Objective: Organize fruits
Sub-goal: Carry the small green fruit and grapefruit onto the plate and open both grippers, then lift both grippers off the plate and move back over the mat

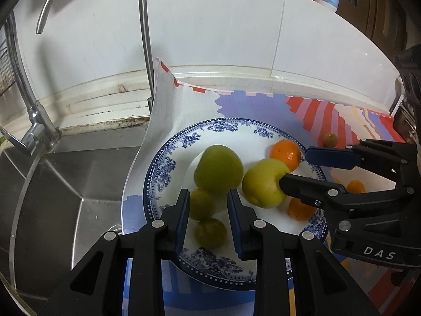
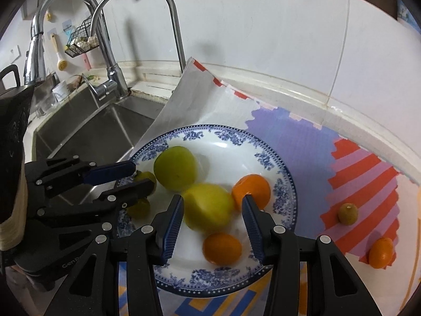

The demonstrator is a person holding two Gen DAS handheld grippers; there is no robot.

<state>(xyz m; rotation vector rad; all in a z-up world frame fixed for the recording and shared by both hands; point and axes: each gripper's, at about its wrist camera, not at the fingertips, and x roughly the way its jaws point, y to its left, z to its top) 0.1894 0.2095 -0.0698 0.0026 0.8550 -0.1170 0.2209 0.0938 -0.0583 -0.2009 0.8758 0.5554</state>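
Observation:
A blue-patterned plate [image 1: 163, 163] [image 2: 284, 184] holds a large green fruit [image 1: 218, 168] [image 2: 175, 167], a yellow fruit [image 1: 260, 183] [image 2: 208, 208], two oranges [image 2: 251, 188] [image 2: 222, 247] and a small green fruit [image 1: 210, 233]. My left gripper [image 1: 209, 192] [image 2: 144, 176] hangs low over the plate's left side. It is shut at its tips on another small green fruit [image 1: 202, 204] [image 2: 147, 176]. My right gripper [image 2: 213, 197] [image 1: 294, 168] stands open over the plate's right side. The yellow fruit lies below its jaws, untouched by the pads.
On the striped mat [image 2: 363, 173] right of the plate lie a small green fruit [image 2: 347, 213] [image 1: 330, 139] and a small orange [image 2: 381, 252] [image 1: 355, 186]. A steel sink [image 1: 65, 184] with a tall faucet [image 1: 144, 26] borders the plate's left. A tiled wall rises behind.

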